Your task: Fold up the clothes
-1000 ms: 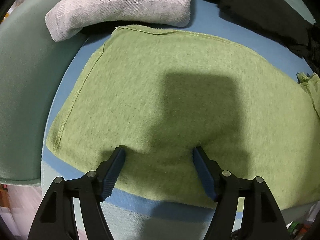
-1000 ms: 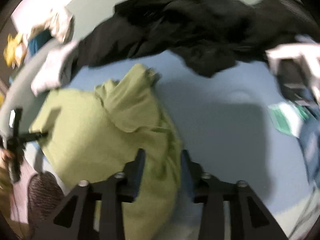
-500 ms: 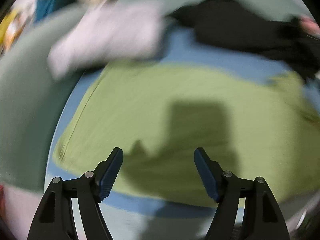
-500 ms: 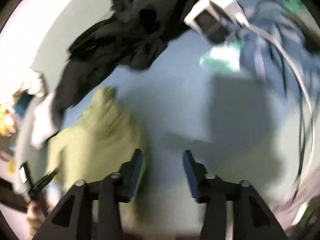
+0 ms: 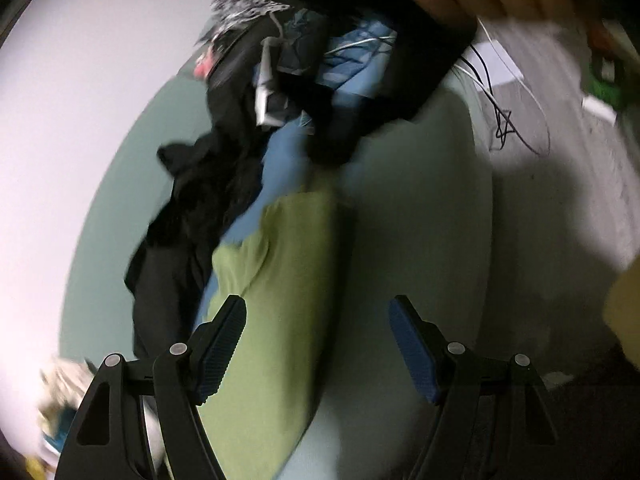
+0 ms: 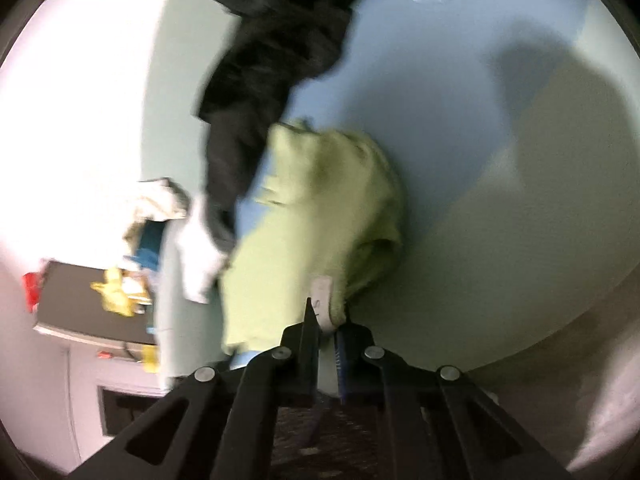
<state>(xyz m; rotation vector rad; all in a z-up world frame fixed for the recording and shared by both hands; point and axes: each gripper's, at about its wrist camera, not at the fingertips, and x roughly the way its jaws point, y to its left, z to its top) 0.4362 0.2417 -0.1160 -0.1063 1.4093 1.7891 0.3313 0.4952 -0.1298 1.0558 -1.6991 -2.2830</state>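
A light green garment [image 6: 320, 208] lies bunched on the pale blue bed sheet [image 6: 460, 160]. In the right wrist view my right gripper [image 6: 326, 320] is closing its jaws. The garment's near edge, with its white label [image 6: 322, 296], is pinched between them. The left wrist view is blurred and tilted. In it the same green garment [image 5: 280, 304] stretches away beneath my left gripper [image 5: 318, 344]. That gripper stands open with nothing between its blue pads [image 5: 222, 344].
A heap of black clothes [image 6: 272, 60] lies beyond the green garment, with a white cloth [image 6: 196, 260] at its left. A dark box [image 6: 88, 308] stands beside the bed. In the left wrist view a person's dark sleeve [image 5: 400, 64] crosses the top, near white cables [image 5: 516, 92].
The left wrist view swung and rolled from the flat green garment to a tilted view along the bed. My right gripper reached the garment's edge and closed on it.
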